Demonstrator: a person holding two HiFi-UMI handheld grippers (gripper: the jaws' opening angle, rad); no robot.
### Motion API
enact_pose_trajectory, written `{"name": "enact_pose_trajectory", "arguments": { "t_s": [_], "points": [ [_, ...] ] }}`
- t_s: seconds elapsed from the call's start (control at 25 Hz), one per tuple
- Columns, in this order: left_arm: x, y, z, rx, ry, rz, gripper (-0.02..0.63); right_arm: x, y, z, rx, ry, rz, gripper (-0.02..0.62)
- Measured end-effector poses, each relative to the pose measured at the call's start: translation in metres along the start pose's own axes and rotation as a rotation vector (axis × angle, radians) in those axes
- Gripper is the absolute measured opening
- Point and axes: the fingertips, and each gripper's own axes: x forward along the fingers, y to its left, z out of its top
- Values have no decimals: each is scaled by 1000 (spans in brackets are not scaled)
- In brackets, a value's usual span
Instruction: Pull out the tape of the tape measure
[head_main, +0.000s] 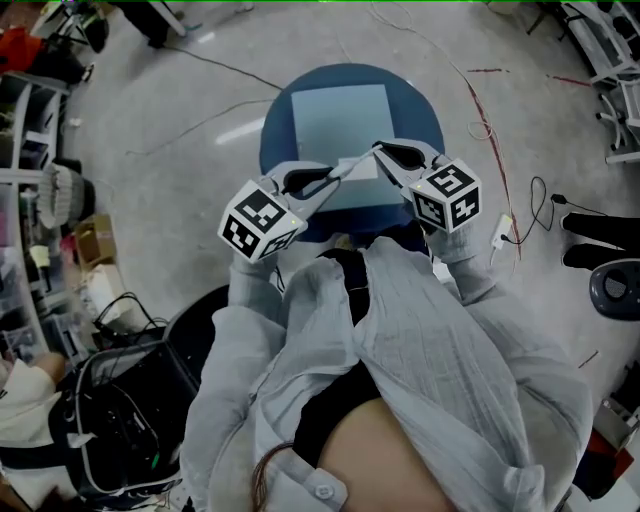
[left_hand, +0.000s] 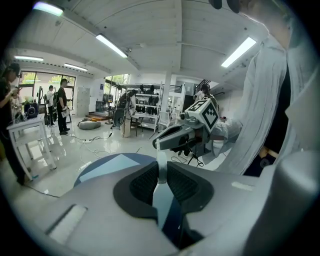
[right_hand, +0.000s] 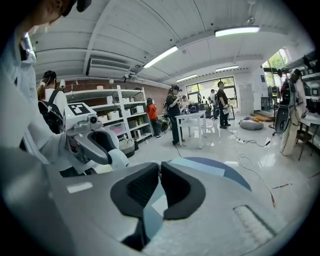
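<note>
Both grippers hang close together above a round blue table (head_main: 278, 125) with a pale blue mat (head_main: 340, 120). My left gripper (head_main: 338, 178) is shut on a small white tape measure (left_hand: 160, 172), whose rounded body shows at that gripper's tip in the right gripper view (right_hand: 119, 159). A short pale tape (head_main: 358, 165) runs from it to my right gripper (head_main: 380, 150), whose jaws are shut on its end. In the left gripper view the right gripper (left_hand: 159, 145) sits just beyond my left gripper (left_hand: 161, 167). The tape between the right gripper's (right_hand: 160, 167) pads is barely visible.
Cables (head_main: 480, 120) trail over the grey floor around the table. A black cart with wires (head_main: 120, 400) stands at the lower left beside the person's body. Shelves (right_hand: 120, 120), a white table (right_hand: 192, 120) and several people stand farther off in the room.
</note>
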Motion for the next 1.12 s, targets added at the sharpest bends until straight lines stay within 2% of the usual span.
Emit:
{"name": "enact_pose_trajectory", "arguments": {
  "t_s": [0.12,0.24,0.32,0.44,0.6,0.84,1.0,1.12],
  "points": [
    [-1,-1,1,-16,-7,-11,77,-3,-4,4,36,-25,-18,17],
    [-3,-4,-5,-17,23,-2,77,-15,-16,12,135,-98,-58,15],
    [-4,-7,-5,-37,7,-7,77,-24,-23,16,169,-126,-70,15],
    [-4,-8,-6,-48,-7,-12,77,-28,-26,16,148,-126,-88,15],
    [-1,-9,-13,-32,18,-9,77,-32,-35,13,204,-151,-103,15],
    [-13,5,-11,-51,1,-18,77,-22,-38,20,213,-141,-124,15],
    [-2,-12,-13,-31,34,-12,77,-38,-36,9,219,-142,-121,15],
    [-2,-10,-13,-35,38,-16,77,-36,-37,13,228,-146,-117,15]
  ]
}}
